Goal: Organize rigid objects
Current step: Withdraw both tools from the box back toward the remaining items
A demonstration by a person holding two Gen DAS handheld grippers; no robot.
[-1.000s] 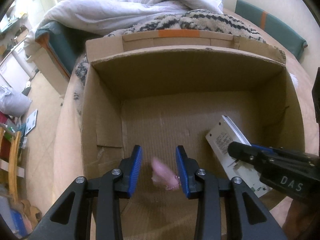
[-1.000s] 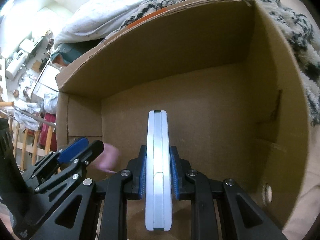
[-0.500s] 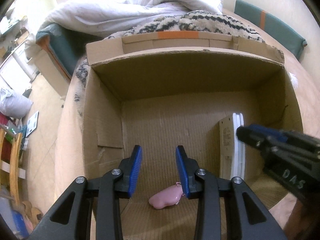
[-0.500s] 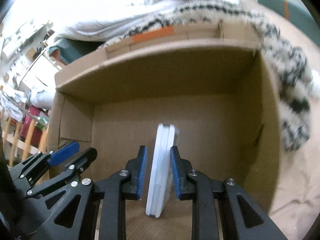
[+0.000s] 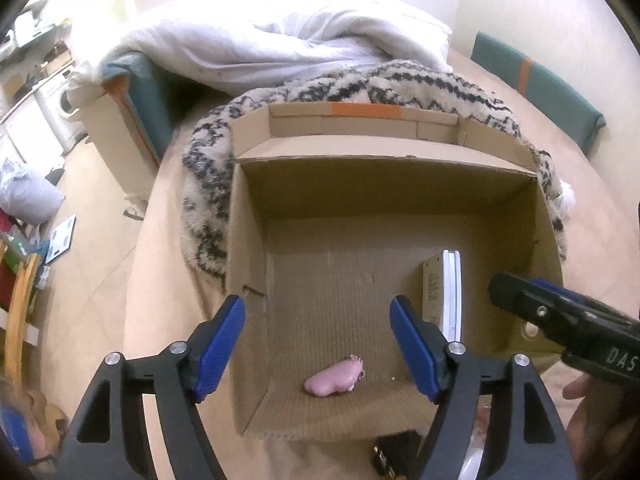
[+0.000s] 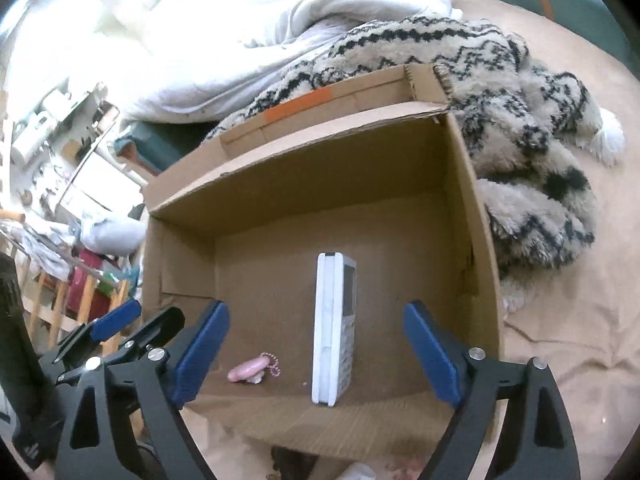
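Inside the open brown cardboard box [image 6: 472,216], the white slab-shaped handset [image 6: 332,328] and the small pink keychain charm [image 5: 334,378] at its 9 o'clock are left released, both grippers' fingers having just been spread apart on the left gripper [image 5: 318,344] and the right gripper [image 6: 316,348].

Near wall of box [image 5: 256,408] partly hidden behind left gripper [image 5: 316,344] arms in left view; small dark thing [image 5: 386,456] below box edge, half covered and too dim to identify. Right gripper [image 5: 520,300] cut off by right edge there, only its tip and a bit of hand [image 5: 580,392] showing; white slab [image 5: 450,292] partly hidden behind a blue pad, label print too small to read. In right view, pink charm [image 6: 250,368] small, its shape unclear; left gripper [image 6: 112,332] cropped at left edge; room clutter beyond overexposed and blurred.
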